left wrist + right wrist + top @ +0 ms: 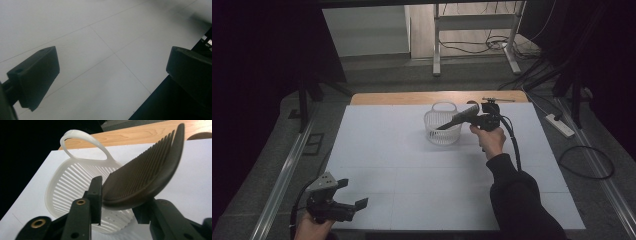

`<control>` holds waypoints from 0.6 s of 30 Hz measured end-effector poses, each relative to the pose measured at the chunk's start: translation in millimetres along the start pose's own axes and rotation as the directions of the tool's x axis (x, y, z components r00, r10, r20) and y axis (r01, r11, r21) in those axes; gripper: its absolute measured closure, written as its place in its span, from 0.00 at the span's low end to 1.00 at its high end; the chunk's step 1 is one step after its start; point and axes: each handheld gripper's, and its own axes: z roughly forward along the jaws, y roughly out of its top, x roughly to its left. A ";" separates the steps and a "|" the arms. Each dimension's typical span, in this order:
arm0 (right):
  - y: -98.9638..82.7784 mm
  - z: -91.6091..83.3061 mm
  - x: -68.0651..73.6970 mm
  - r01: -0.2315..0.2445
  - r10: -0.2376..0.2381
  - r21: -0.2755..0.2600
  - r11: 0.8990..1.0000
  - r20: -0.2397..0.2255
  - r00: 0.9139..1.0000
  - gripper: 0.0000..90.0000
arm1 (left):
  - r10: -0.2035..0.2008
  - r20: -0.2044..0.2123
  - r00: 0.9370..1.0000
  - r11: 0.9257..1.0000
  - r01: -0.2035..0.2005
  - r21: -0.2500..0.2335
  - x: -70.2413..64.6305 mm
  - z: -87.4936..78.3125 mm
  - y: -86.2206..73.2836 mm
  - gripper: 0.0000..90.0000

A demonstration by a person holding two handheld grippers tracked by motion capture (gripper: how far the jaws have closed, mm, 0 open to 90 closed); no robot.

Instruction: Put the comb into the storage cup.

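The right claw point(120, 202) is hovering over the white basket point(443, 127) near the desk's far edge, its jaws loosening around a dark comb point(147, 175). The left claw point(353, 194) is resting wide apart at the near left corner.

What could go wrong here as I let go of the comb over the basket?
1. The comb lies between the right gripper jaws, one end over the white basket and the other beyond its rim; released so, it might tip out onto the table.
2. The basket looks light; a nudge from the gripper or the falling comb could shift or tip it.
3. The comb might catch on the basket's handle.
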 end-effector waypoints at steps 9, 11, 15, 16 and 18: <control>-1.9 3.8 2.1 0.037 -0.037 0.024 0.999 0.010 0.999 0.51 | 0.002 0.000 1.000 1.000 -0.002 0.000 -0.2 0.1 0.0 0.00; -1.9 3.7 2.4 0.048 -0.048 0.026 0.999 0.014 0.999 0.49 | 0.002 0.000 1.000 1.000 -0.002 0.000 -0.2 0.1 0.0 0.00; -1.8 3.4 4.4 0.074 -0.075 0.034 0.997 0.018 0.997 0.44 | 0.003 0.000 1.000 1.000 -0.003 0.000 -0.3 0.1 0.0 0.00; -1.8 3.2 5.2 0.082 -0.083 0.040 0.996 0.023 0.996 0.42 | 0.003 0.000 1.000 1.000 -0.003 0.000 -0.3 0.1 0.0 0.00; -2.1 3.0 6.2 0.095 -0.097 0.044 0.994 0.035 0.995 0.40 | 0.003 0.000 1.000 1.000 -0.003 0.000 -0.3 0.1 0.0 0.00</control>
